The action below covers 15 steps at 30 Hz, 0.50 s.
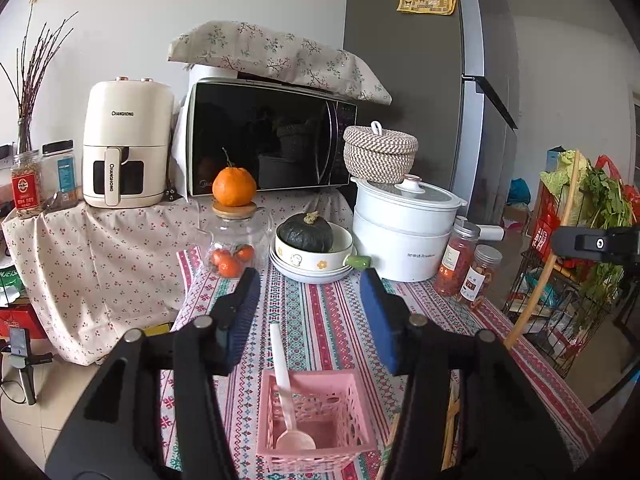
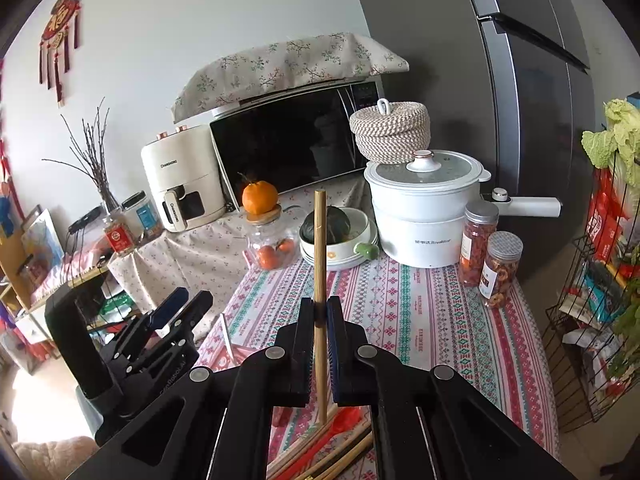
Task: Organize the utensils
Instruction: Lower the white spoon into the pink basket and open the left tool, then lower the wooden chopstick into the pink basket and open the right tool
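A pink plastic basket (image 1: 316,416) stands on the patterned tablecloth, with a white spoon (image 1: 285,392) leaning inside it. My left gripper (image 1: 310,284) is open and empty above and behind the basket. My right gripper (image 2: 320,312) is shut on a bamboo chopstick (image 2: 320,256), held upright above the table. The same chopstick (image 1: 540,268) shows slanted at the right of the left wrist view. More chopsticks (image 2: 340,460) and a red utensil (image 2: 320,440) lie on the table under the right gripper. The left gripper (image 2: 180,300) shows at the left of the right wrist view.
At the table's back stand a glass jar (image 1: 236,248) with an orange on its lid, stacked bowls (image 1: 312,256) holding a dark squash, a white electric pot (image 1: 404,228) under a woven basket, and two snack jars (image 1: 468,264). A wire rack (image 1: 568,280) of vegetables stands right.
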Available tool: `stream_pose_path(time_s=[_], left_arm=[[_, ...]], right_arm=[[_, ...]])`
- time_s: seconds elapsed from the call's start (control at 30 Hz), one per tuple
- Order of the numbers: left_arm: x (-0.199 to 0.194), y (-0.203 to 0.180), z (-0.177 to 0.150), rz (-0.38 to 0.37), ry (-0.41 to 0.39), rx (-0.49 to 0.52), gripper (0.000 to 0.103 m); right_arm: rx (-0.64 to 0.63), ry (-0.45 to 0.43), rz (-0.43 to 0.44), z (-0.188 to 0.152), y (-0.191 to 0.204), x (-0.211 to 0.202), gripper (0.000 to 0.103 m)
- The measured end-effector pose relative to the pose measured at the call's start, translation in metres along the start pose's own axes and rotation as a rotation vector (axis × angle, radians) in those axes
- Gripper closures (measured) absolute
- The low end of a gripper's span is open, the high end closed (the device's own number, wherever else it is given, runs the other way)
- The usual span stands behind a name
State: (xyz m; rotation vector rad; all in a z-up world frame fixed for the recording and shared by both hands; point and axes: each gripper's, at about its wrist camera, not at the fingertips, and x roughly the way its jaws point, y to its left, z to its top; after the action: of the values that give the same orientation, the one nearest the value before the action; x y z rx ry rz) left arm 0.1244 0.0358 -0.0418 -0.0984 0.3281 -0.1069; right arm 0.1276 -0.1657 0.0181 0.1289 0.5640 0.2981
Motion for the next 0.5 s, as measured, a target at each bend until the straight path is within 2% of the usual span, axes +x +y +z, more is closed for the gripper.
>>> stream_pose_path(time_s=[0.13,0.23,0.43,0.5], left_arm=[[-0.007,0.004,0.002,-0.002,0.077,-0.028,0.036],[-0.014,0.012,0.003,0.017,0.148,-0.07,0.022],[-0.022,0.024,-0.006,0.062,0.352,-0.12,0.017],[-0.025,0.028,-0.011,0.061,0.394,-0.13,0.017]], right_arm=[[-0.007,-0.016,0.01,0.002,0.003,-0.005,0.097],[-0.01,-0.027,0.027,0.005,0.006,-0.01,0.097],[-0.008,-0.059,0.074,0.012,0.016,-0.02,0.097],[-0.006,-0.076,0.093,0.014,0.021,-0.023,0.097]])
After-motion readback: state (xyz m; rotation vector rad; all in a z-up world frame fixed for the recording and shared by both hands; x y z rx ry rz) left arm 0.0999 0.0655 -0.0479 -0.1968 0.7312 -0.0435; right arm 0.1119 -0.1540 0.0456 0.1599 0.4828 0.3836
